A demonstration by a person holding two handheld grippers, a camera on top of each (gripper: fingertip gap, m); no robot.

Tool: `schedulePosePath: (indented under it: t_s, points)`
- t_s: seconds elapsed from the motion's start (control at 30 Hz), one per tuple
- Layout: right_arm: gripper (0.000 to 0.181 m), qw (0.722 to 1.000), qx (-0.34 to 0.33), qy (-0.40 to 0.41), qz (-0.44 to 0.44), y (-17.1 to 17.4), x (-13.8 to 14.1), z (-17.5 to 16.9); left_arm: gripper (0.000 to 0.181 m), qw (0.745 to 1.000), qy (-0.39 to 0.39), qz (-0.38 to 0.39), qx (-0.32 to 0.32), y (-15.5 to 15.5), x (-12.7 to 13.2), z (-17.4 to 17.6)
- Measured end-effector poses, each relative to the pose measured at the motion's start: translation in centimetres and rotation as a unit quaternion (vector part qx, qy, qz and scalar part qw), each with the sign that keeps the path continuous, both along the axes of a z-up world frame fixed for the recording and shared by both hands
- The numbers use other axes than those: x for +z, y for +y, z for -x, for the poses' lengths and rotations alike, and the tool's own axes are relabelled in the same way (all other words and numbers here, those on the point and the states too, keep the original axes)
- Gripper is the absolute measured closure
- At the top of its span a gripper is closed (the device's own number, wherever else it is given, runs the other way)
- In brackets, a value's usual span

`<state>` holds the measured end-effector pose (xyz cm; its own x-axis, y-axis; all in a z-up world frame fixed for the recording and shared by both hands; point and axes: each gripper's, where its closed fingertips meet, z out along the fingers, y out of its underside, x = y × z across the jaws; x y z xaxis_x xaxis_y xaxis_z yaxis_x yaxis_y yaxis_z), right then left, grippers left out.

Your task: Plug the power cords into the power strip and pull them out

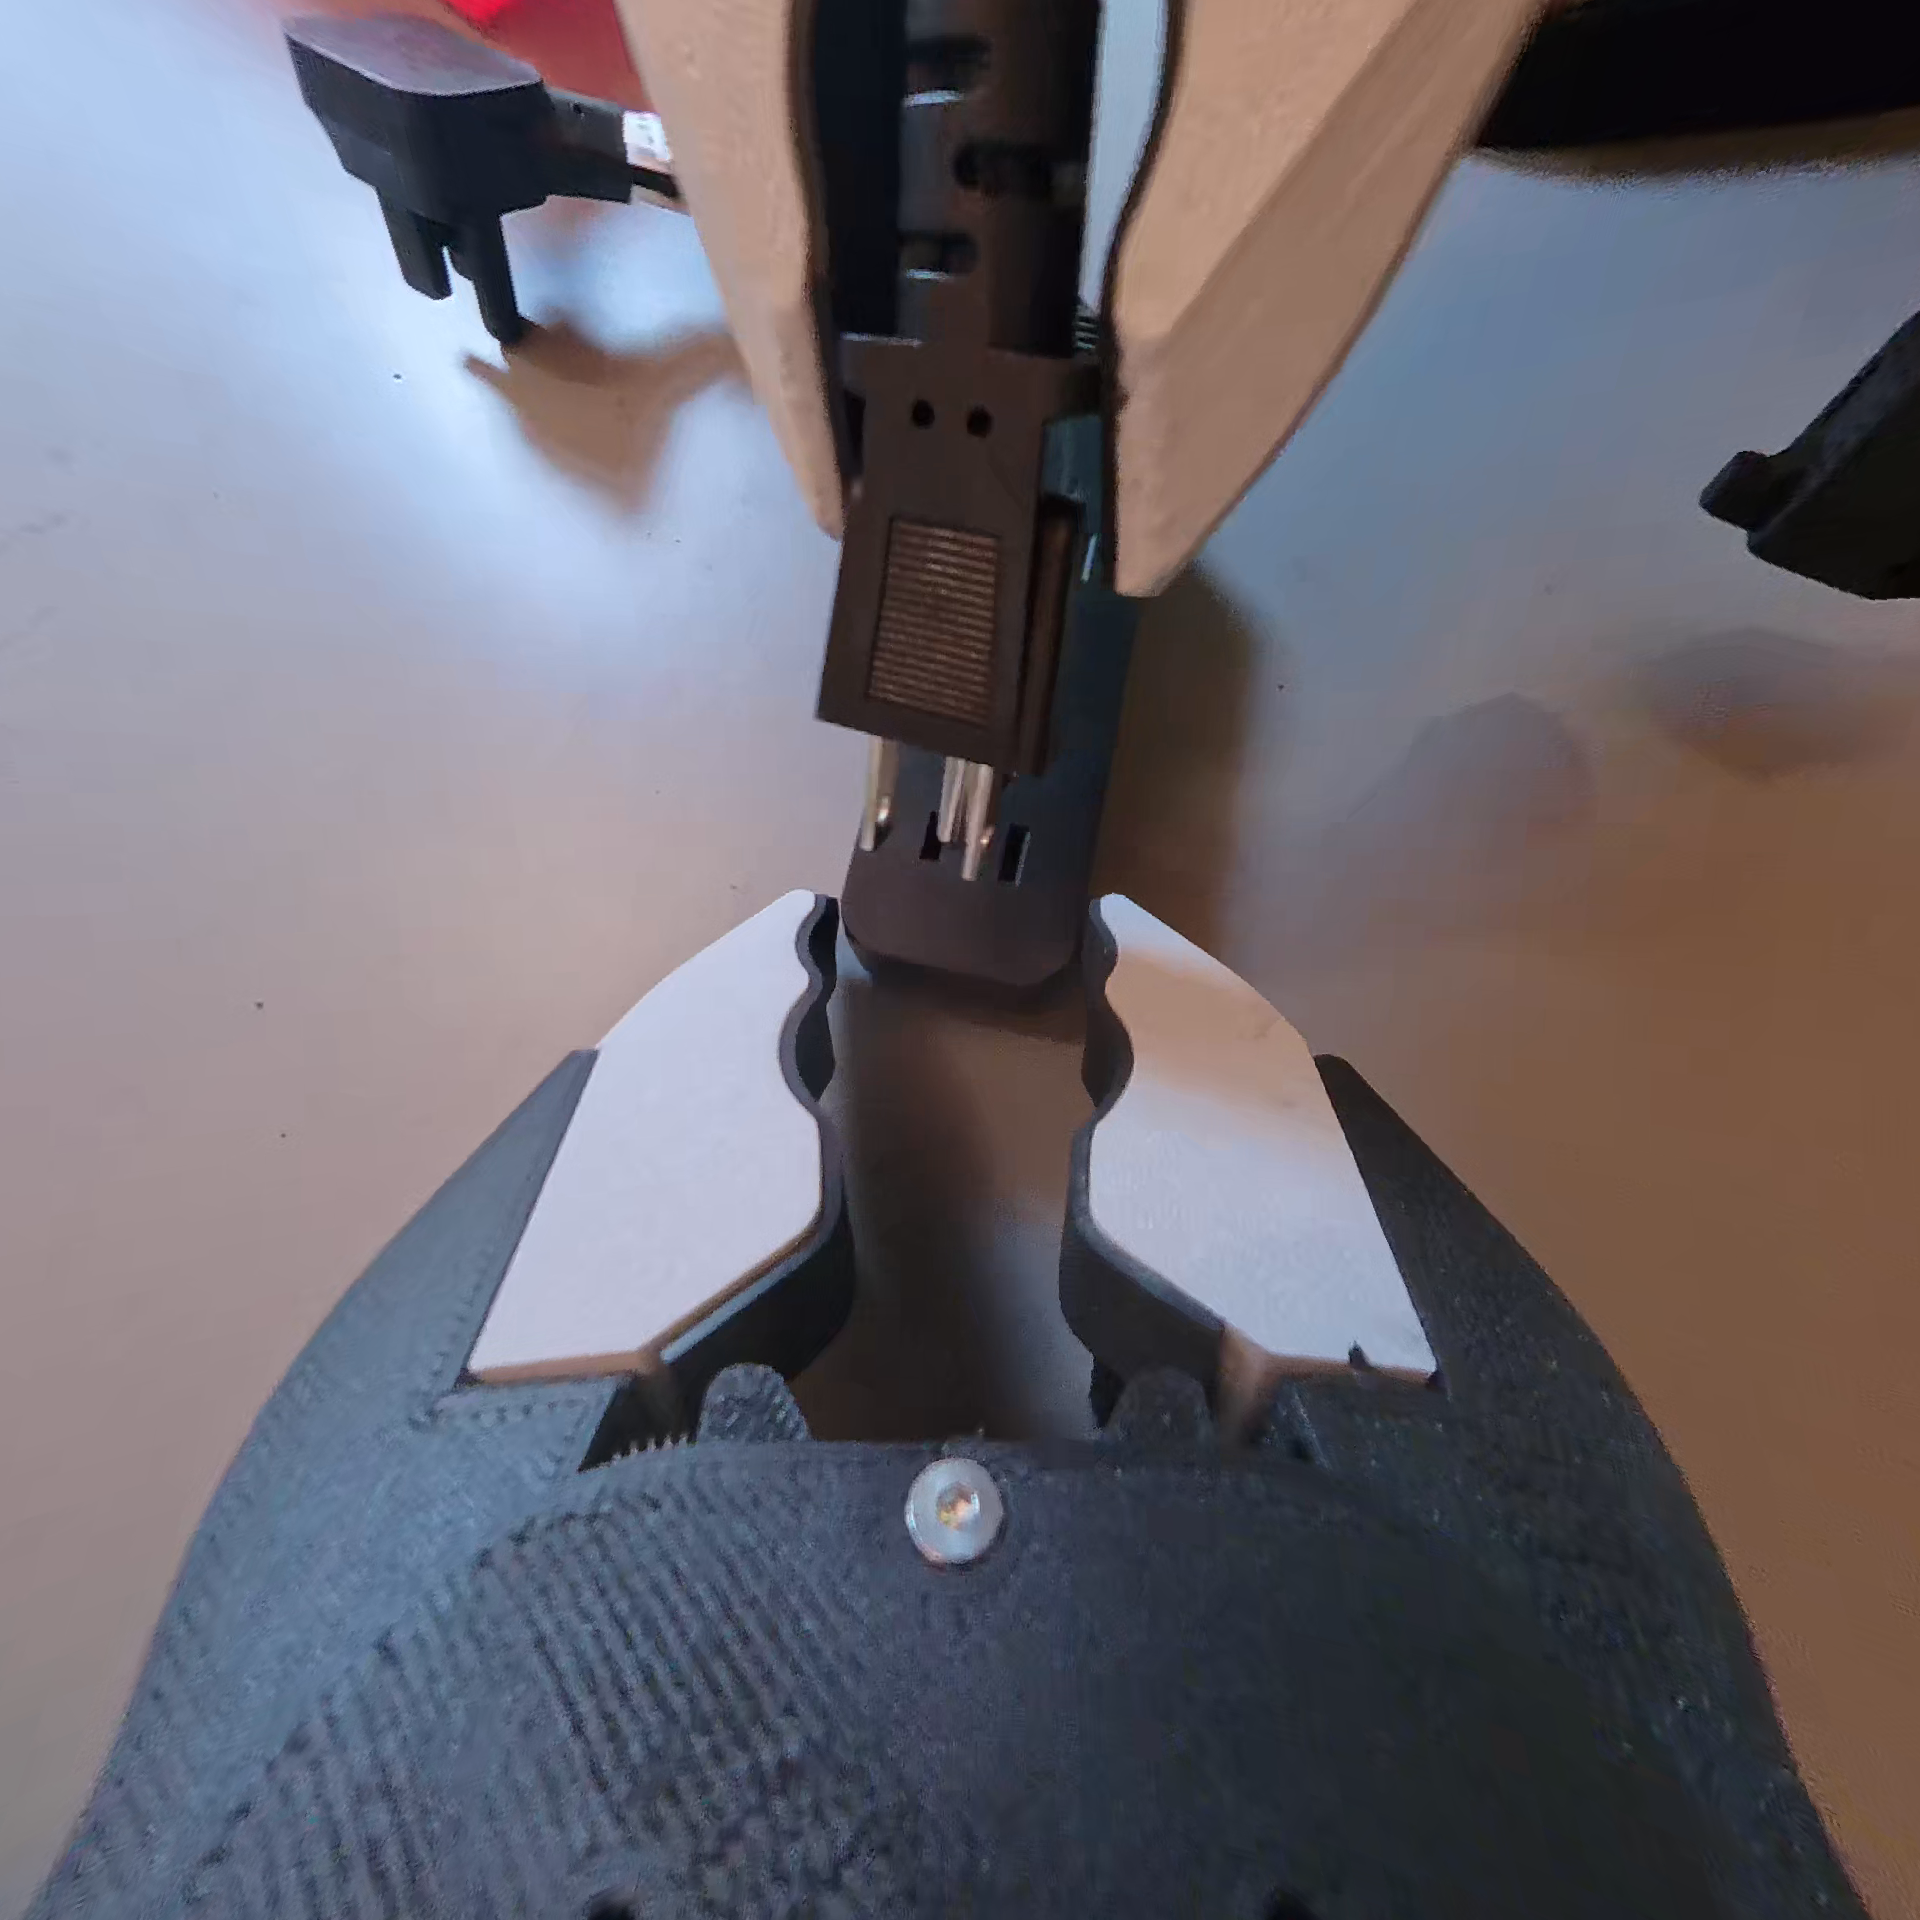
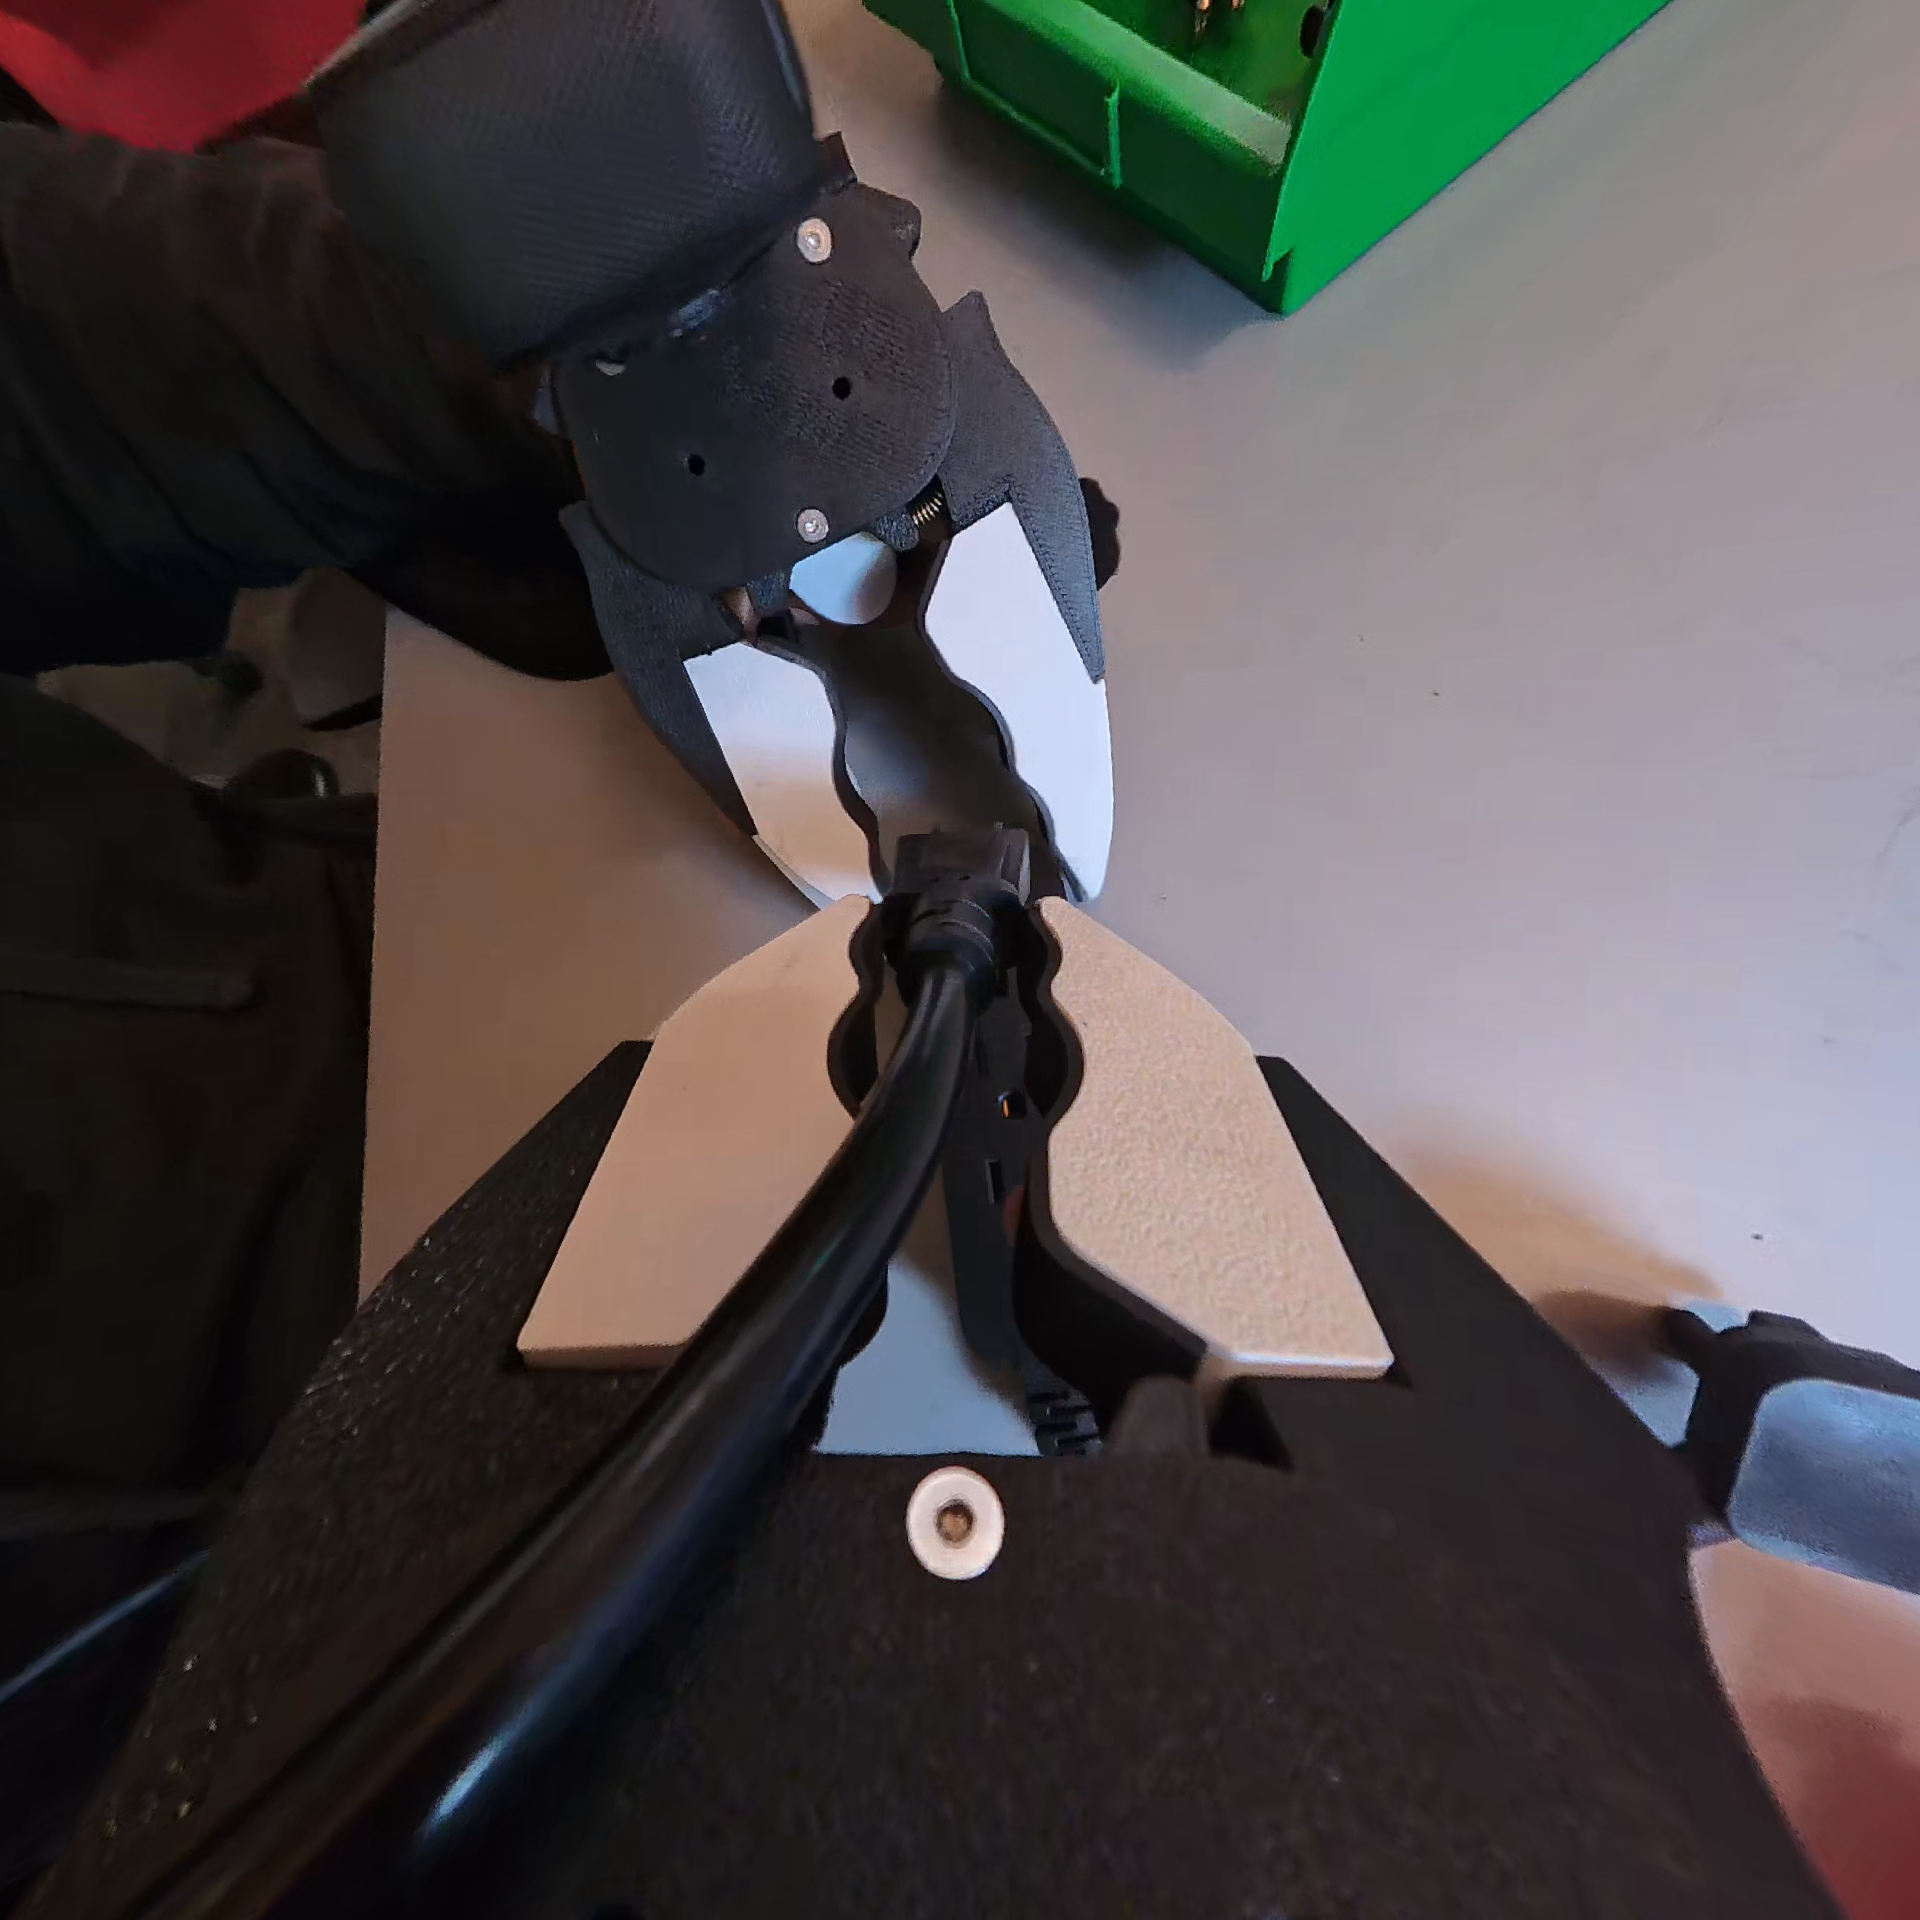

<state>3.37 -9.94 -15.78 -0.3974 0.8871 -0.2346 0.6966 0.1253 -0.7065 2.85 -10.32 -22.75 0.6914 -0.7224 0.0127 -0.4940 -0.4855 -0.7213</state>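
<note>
A narrow black power strip [image 1: 956, 930] lies on the table, and my left gripper [image 1: 961, 935] is shut on its near end. My right gripper [image 1: 982, 551] comes in from above, shut on a black plug [image 1: 940, 613]. The plug's silver prongs [image 1: 966, 805] sit partly in the strip's slots, with bare metal still showing. In the right wrist view, my right gripper [image 2: 954, 925] grips the plug [image 2: 951, 883], and its thick black cord [image 2: 831, 1195] runs back over the gripper. The strip [image 2: 987, 1195] lies below the fingers. The left gripper [image 2: 945, 862] faces mine.
A second black plug [image 1: 416, 135] lies at the far left on the table. A dark plug [image 2: 1818, 1455] lies at the right. A green bin [image 2: 1247, 135] stands at the far right. A person's dark sleeve [image 2: 208, 416] and the table edge [image 2: 374, 935] are at the left. About 7 cm separates my left fingertips from my right.
</note>
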Motion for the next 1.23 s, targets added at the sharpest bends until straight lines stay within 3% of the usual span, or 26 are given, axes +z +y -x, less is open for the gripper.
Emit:
schedulePosePath:
  t_s: [0.63, 1.0, 1.23]
  points:
    - [0.157, 0.992, 0.030, -0.108, -0.060, 0.2, -2.0, -1.3, 0.139, 1.000, 0.004, -0.013, -0.018, -0.3, 0.1, -0.4]
    - [0.157, 0.959, 0.089, -0.178, -0.203, -0.8, -2.9, -0.3, 0.139, 1.000, -0.006, -0.013, -0.018, -0.3, 0.1, -0.7]
    - [0.157, 0.958, 0.110, -0.186, -0.190, -0.7, -3.1, -0.4, 0.139, 1.000, -0.005, -0.009, -0.019, -0.4, 0.1, -0.8]
